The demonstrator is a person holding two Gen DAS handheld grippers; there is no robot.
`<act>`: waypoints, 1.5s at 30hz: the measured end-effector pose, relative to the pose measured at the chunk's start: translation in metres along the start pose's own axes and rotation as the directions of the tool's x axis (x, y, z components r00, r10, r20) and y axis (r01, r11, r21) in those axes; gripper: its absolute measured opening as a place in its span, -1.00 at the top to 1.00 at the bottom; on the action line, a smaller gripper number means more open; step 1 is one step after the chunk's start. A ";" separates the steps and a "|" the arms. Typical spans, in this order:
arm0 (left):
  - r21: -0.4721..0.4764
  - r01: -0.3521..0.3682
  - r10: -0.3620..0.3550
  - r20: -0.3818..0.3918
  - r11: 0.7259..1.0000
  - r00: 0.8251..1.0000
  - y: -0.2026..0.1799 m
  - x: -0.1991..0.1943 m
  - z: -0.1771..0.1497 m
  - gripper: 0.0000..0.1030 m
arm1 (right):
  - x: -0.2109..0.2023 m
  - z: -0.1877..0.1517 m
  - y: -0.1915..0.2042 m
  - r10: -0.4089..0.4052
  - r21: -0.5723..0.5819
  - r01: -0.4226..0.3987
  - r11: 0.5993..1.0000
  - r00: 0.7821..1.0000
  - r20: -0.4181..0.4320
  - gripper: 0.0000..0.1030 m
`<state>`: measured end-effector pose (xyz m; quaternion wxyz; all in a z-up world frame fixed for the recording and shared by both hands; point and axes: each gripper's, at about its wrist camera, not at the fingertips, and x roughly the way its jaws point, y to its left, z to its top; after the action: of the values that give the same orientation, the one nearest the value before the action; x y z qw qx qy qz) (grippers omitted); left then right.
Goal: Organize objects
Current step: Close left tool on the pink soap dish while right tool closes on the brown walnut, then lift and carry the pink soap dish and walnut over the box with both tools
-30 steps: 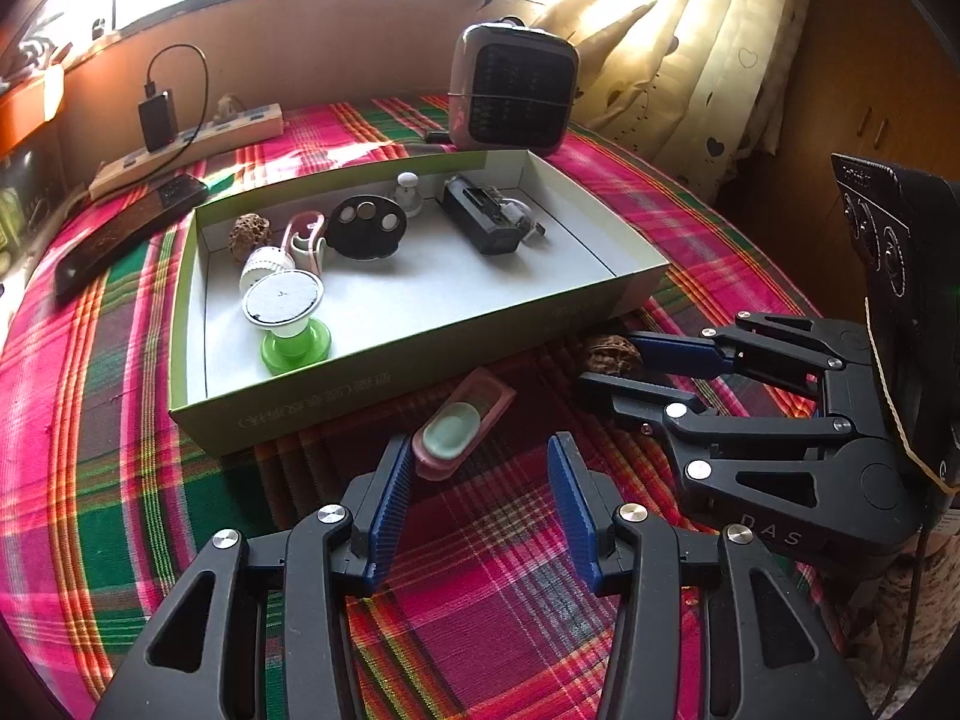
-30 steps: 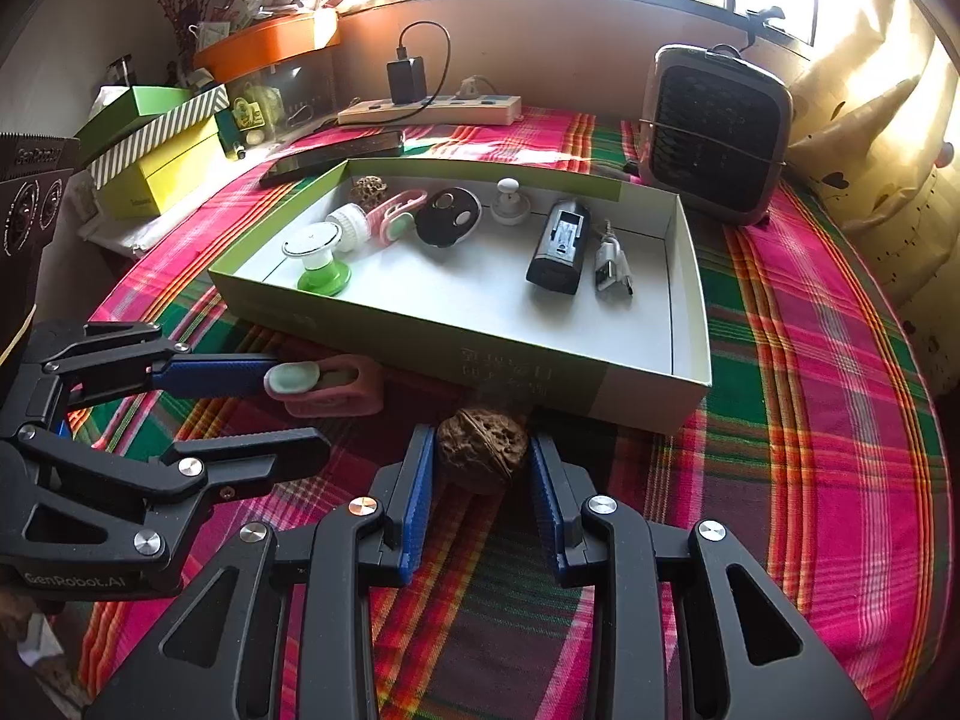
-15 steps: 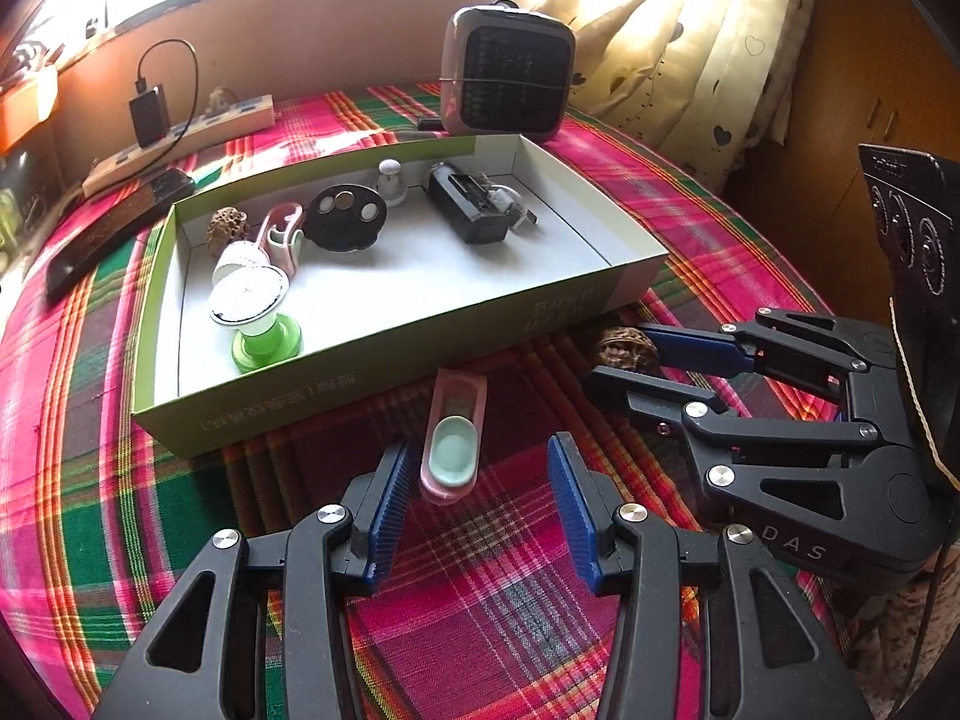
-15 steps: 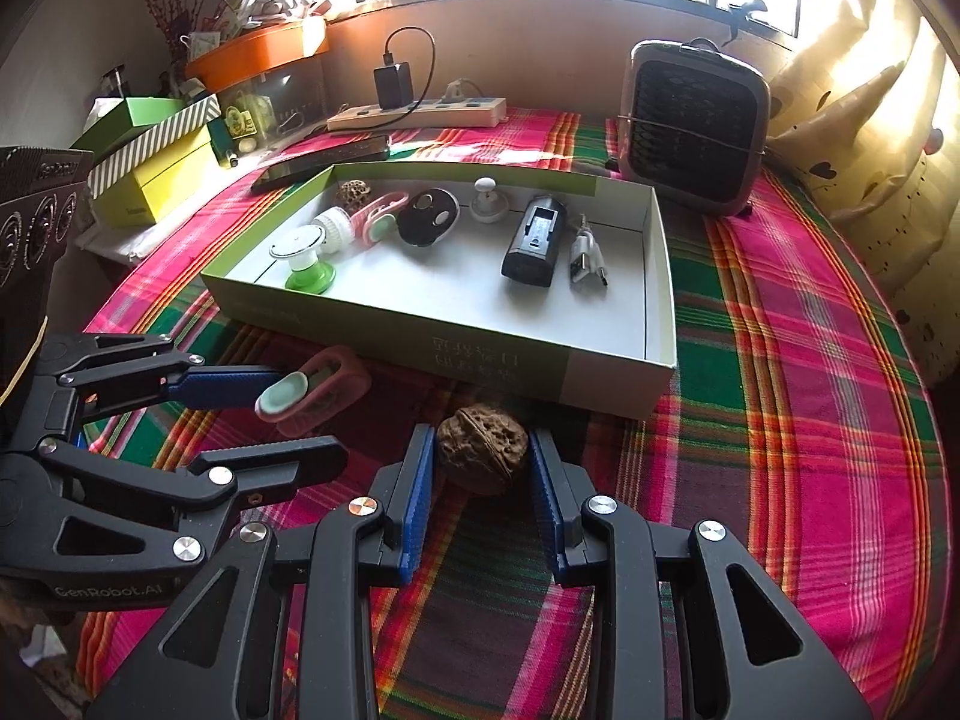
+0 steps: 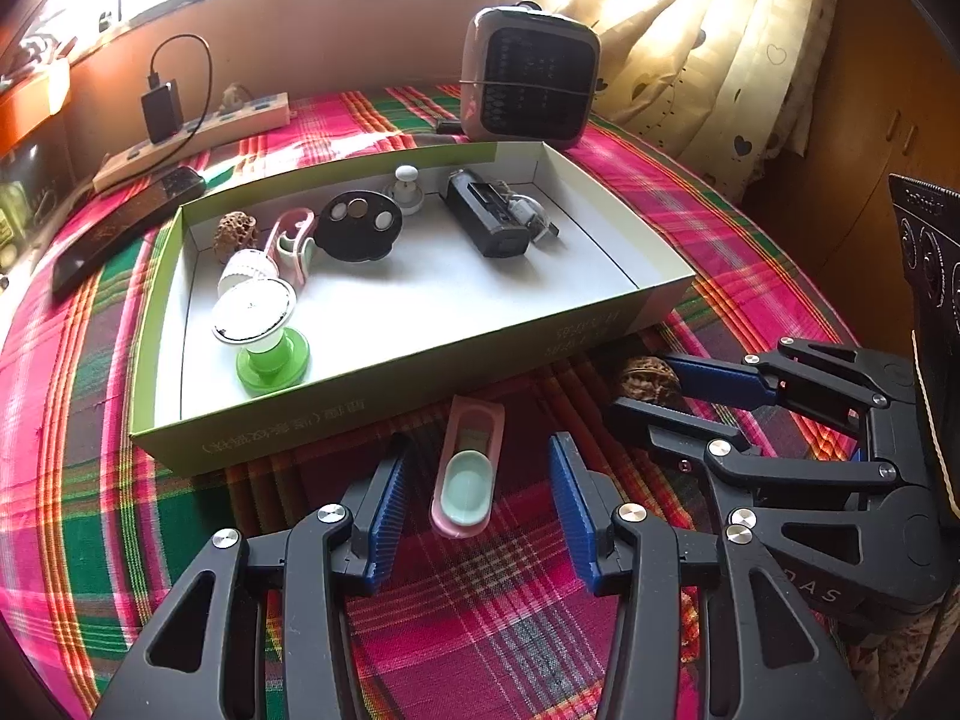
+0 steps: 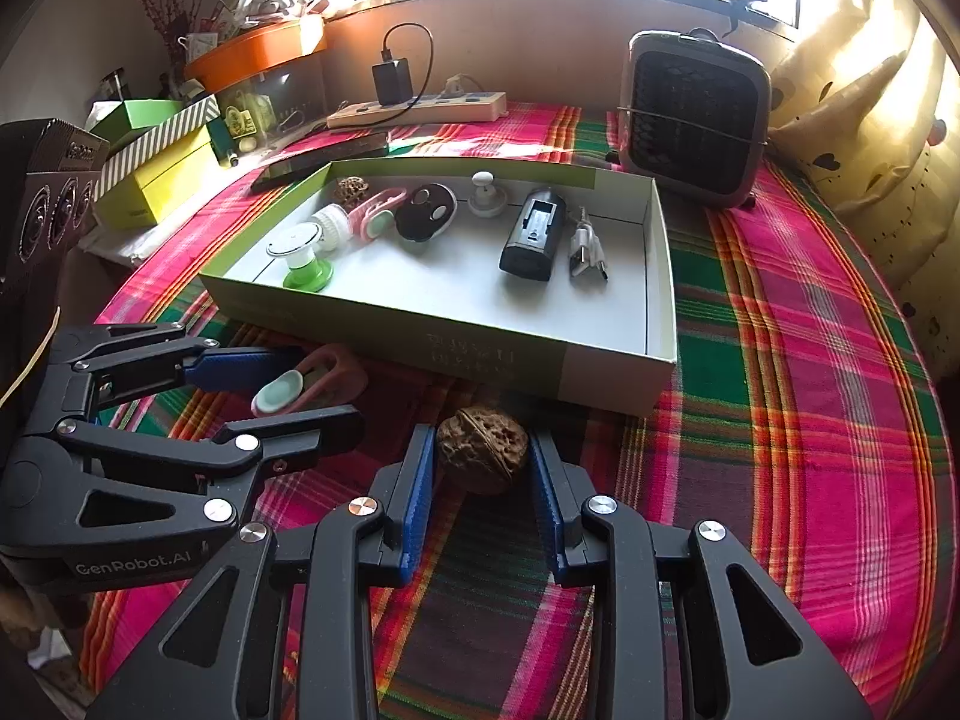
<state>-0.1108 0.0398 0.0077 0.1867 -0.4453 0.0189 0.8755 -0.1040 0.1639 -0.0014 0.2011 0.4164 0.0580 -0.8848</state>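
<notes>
1. Over the last second the pink clip (image 5: 467,468) has turned from slanted to lined up between the wide-open left gripper (image 5: 477,504) fingers, untouched; ready for closing.
2. Right gripper (image 6: 483,480) stays narrowed around the walnut (image 6: 483,450), beside the box (image 6: 456,354) front wall on the counter (image 6: 810,420); contact unclear.
3. Only the right view shows the clip's side profile.

A heater (image 6: 696,120) and power strip (image 6: 420,108) sit on plaid tablecloth (image 6: 810,360).
</notes>
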 end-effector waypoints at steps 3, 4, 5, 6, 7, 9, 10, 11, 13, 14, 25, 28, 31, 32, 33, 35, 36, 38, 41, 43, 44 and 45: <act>0.001 -0.009 0.009 0.002 1.000 1.000 0.000 0.000 0.000 0.18 | 0.001 0.000 -0.001 0.002 -0.001 -0.002 1.000 1.000 -0.003 0.38; 0.001 -0.014 0.014 0.003 1.000 1.000 0.000 0.000 0.000 0.23 | 0.001 0.000 -0.001 0.001 0.000 -0.001 1.000 1.000 -0.005 0.38; 0.000 -0.020 0.020 0.003 1.000 1.000 0.000 0.000 0.000 0.25 | 0.001 0.000 -0.001 0.002 0.001 -0.002 1.000 1.000 -0.006 0.38; 0.000 -0.024 0.024 0.004 1.000 1.000 0.000 0.000 0.000 0.29 | 0.002 0.000 -0.001 0.004 0.000 -0.004 1.000 1.000 -0.006 0.38; 0.001 -0.029 0.029 0.004 1.000 1.000 0.000 0.000 0.000 0.33 | 0.001 0.000 -0.001 0.004 -0.002 -0.004 1.000 1.000 -0.005 0.38; 0.004 -0.035 0.035 0.006 0.999 0.999 0.001 0.000 0.000 0.36 | 0.002 0.000 -0.001 0.005 -0.003 -0.005 1.000 1.000 -0.005 0.38; 0.005 -0.039 0.039 0.006 0.999 0.999 0.001 0.000 0.000 0.39 | 0.002 0.000 -0.001 0.005 -0.003 -0.005 1.000 1.000 -0.006 0.38; 0.007 -0.043 0.043 0.007 0.999 0.999 0.001 0.000 0.000 0.40 | 0.002 0.000 -0.001 0.006 -0.002 -0.006 1.000 1.000 -0.006 0.38; 0.007 -0.048 0.048 0.009 0.999 0.999 0.001 0.000 0.000 0.46 | 0.002 0.000 -0.001 0.006 0.000 -0.006 1.000 1.000 -0.007 0.38; 0.006 -0.050 0.050 0.009 0.999 0.999 0.002 0.000 0.000 0.47 | 0.002 0.000 -0.001 0.006 0.000 -0.006 1.000 1.000 -0.008 0.38; 0.007 -0.054 0.054 0.010 0.999 0.998 0.003 0.000 0.000 0.69 | 0.002 -0.001 0.000 0.003 -0.004 -0.003 1.000 1.000 -0.010 0.38; 0.005 -0.054 0.054 0.011 0.999 0.999 0.002 0.000 -0.001 0.69 | 0.001 0.000 -0.001 0.002 -0.004 -0.003 1.000 1.000 -0.010 0.38; 0.003 -0.053 0.053 0.011 0.999 0.999 0.003 0.000 -0.001 0.69 | 0.001 0.000 0.000 0.003 -0.005 -0.003 1.000 1.000 -0.009 0.38; 0.003 -0.053 0.053 0.010 0.999 0.999 0.003 0.000 -0.001 0.69 | 0.001 0.000 0.000 0.003 -0.005 -0.003 1.000 1.000 -0.009 0.38; 0.002 -0.053 0.053 0.010 0.999 0.999 0.003 0.000 -0.001 0.69 | 0.001 0.000 0.000 0.003 -0.005 -0.003 1.000 1.000 -0.010 0.38; 0.002 -0.052 0.052 0.010 0.999 0.999 0.003 0.000 -0.001 0.69 | 0.001 -0.001 -0.001 0.003 -0.003 -0.003 1.000 1.000 -0.011 0.38; 0.001 -0.052 0.052 0.010 0.999 0.999 0.004 0.000 -0.001 0.69 | 0.001 0.000 -0.001 0.002 -0.002 -0.002 1.000 1.000 -0.011 0.38; 0.001 -0.052 0.052 0.010 0.999 0.999 0.004 0.000 -0.001 0.69 | 0.001 -0.001 -0.001 0.003 -0.002 -0.003 1.000 1.000 -0.010 0.38; -0.001 -0.050 0.050 0.008 0.999 0.999 0.004 0.000 -0.001 0.69 | 0.000 -0.001 0.000 0.000 -0.007 0.000 1.000 1.000 -0.009 0.38; -0.005 -0.047 0.047 0.007 0.999 0.999 0.004 0.000 -0.001 0.69 | -0.001 -0.001 -0.001 -0.004 -0.003 0.004 1.000 1.000 -0.003 0.38; -0.006 -0.045 0.045 0.006 0.999 0.999 0.004 0.000 -0.001 0.69 | -0.001 -0.001 -0.001 -0.004 0.000 0.004 1.000 1.000 -0.003 0.38; -0.007 -0.045 0.045 0.005 0.999 0.999 0.004 0.000 -0.001 0.69 | -0.001 -0.001 -0.002 -0.003 0.002 0.003 1.000 1.000 -0.003 0.38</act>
<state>-0.1107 0.0359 0.0067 0.1657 -0.4431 0.0255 0.8807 -0.1037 0.1661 -0.0012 0.1992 0.4179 0.0583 -0.8844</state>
